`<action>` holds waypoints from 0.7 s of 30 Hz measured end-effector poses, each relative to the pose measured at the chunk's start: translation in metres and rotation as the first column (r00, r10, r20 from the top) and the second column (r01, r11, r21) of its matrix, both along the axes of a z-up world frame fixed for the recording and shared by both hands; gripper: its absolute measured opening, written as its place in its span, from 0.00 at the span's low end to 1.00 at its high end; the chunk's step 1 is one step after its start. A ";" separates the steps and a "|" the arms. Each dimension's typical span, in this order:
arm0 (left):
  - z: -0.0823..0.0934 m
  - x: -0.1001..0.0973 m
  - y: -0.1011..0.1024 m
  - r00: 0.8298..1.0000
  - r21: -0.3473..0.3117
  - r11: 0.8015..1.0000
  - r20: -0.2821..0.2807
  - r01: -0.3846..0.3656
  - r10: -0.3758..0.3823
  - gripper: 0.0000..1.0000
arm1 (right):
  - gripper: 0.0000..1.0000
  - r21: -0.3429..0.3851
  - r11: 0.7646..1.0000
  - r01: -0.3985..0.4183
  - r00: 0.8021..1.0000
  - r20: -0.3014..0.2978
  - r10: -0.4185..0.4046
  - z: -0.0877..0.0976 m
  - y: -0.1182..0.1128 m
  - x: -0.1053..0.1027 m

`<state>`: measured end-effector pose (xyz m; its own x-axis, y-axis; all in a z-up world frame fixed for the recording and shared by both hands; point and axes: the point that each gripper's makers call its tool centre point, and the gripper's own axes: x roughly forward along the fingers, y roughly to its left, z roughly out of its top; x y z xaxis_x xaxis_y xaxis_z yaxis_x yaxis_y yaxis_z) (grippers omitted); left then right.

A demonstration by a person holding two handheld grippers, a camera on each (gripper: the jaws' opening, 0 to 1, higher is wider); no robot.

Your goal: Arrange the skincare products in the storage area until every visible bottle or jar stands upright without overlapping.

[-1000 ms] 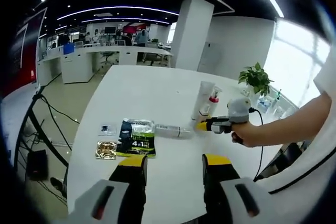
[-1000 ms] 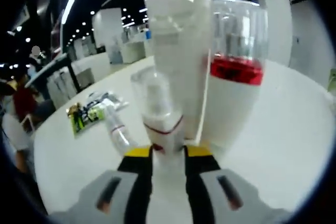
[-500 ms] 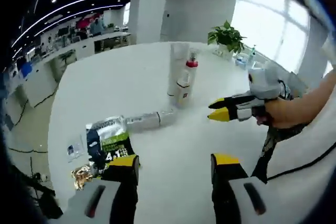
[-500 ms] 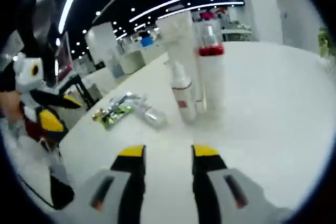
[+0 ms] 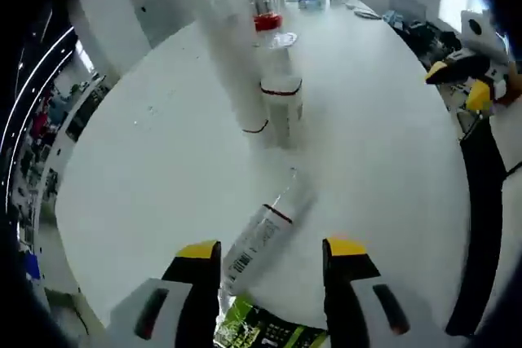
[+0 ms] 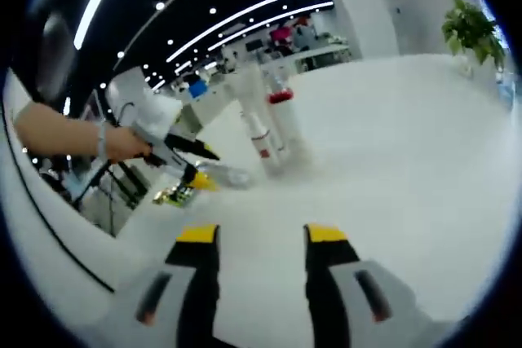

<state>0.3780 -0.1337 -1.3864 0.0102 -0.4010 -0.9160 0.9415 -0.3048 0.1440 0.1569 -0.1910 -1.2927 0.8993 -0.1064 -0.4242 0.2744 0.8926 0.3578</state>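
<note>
A clear bottle (image 5: 261, 238) lies on its side on the white table (image 5: 147, 169), between the spread jaws of my left gripper (image 5: 271, 250), which is open. Beyond it three products stand upright close together: a white tube (image 5: 232, 63), a small white bottle with a red ring (image 5: 283, 107) and a bottle with a red collar (image 5: 265, 15). My right gripper (image 6: 261, 235) is open and holds nothing, well back from that group (image 6: 263, 140). In the right gripper view the left gripper (image 6: 202, 167), held by a hand, hovers at the lying bottle (image 6: 230, 174).
A green packet (image 5: 261, 332) lies at the near table edge, beside the lying bottle, also the packet (image 6: 171, 195) in the right gripper view. The right gripper (image 5: 457, 85) shows at the far right. A potted plant (image 6: 469, 26) stands at the table's far end. Office desks lie behind.
My left gripper has swung in over the lying clear bottle, which now sits between its jaws. My right gripper has drawn further back from the upright products.
</note>
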 end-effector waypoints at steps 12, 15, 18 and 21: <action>-0.013 -0.003 -0.005 0.993 0.077 0.990 -0.037 0.115 -0.112 0.27 | 0.39 -0.102 0.994 -0.033 0.999 -0.002 0.033 0.024 -0.004 -0.004; -0.013 -0.007 -0.002 0.993 0.083 0.991 -0.065 0.107 -0.102 0.22 | 0.39 -0.095 0.994 -0.050 0.999 0.005 0.050 0.027 -0.006 0.001; -0.014 -0.004 -0.001 0.995 0.079 0.993 -0.060 0.083 -0.078 0.21 | 0.39 -0.103 0.993 -0.058 0.998 0.010 0.059 0.033 -0.008 0.008; -0.014 -0.011 0.002 0.993 0.090 0.996 -0.114 -0.019 0.029 0.20 | 0.39 -0.109 0.992 -0.064 0.997 0.033 0.068 0.040 -0.007 0.014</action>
<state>0.3665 -0.1315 -1.3999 -0.0883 -0.3189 -0.9437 0.9574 -0.2888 0.0080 0.1706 -0.1982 -1.2524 0.9206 -0.0899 -0.3800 0.2024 0.9421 0.2675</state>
